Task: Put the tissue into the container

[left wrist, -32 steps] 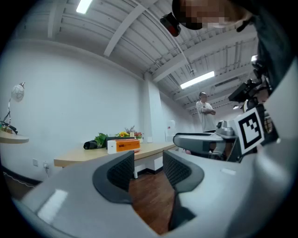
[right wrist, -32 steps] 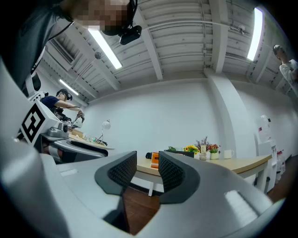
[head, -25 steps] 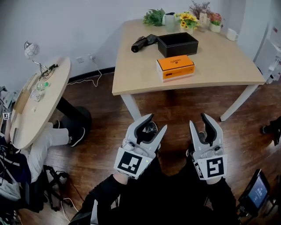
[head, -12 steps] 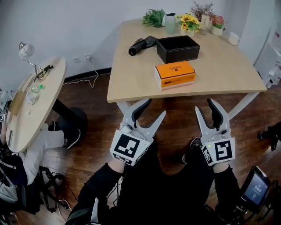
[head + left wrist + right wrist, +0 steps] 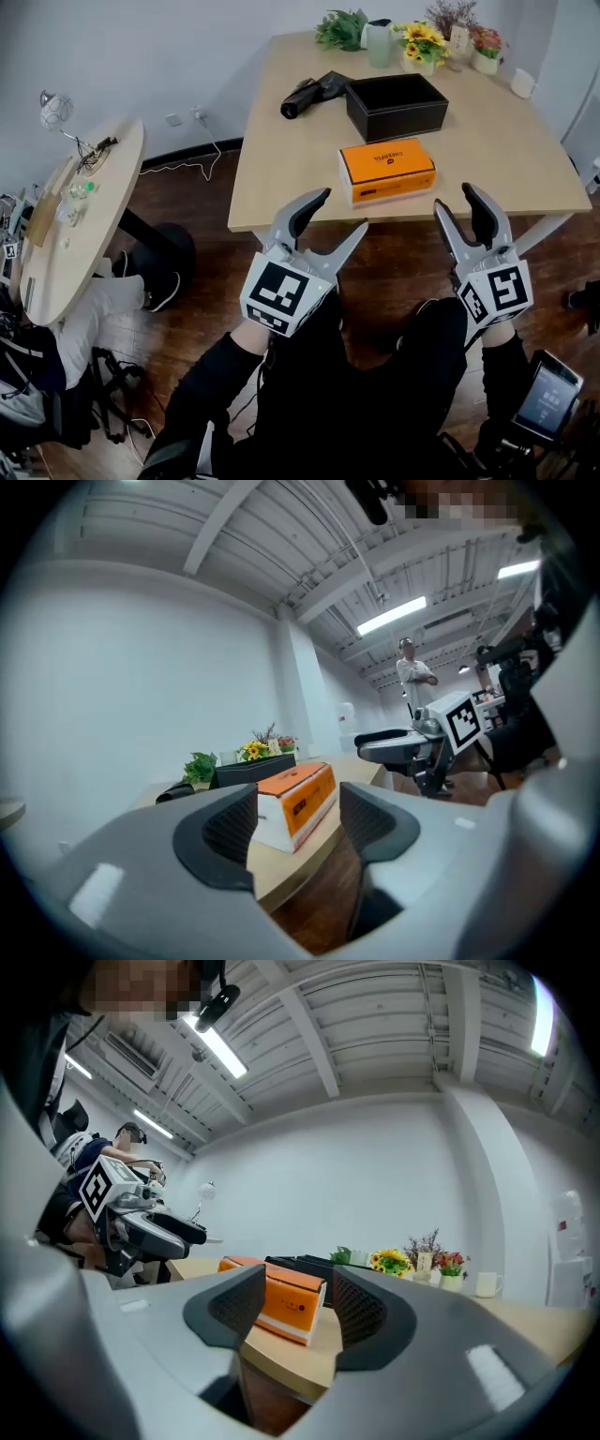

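I hold my left gripper point(image 5: 345, 208) and my right gripper point(image 5: 455, 194) side by side in front of my body, well apart, both pointing forward and about level. The fingers point(image 5: 230, 827) of each have just been opening; they stand a little apart and grip nothing. My black sleeves point(image 5: 214, 392) reach forward behind them.

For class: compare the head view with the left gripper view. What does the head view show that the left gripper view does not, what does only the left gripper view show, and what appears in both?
Only the head view shows the white cable trailing over the wood floor by the wall, and the small screen at lower right. Only the left gripper view shows the ceiling strip lights and a person standing far across the room. Both show the orange tissue box, the black container behind it and the yellow flowers at the table's far edge.
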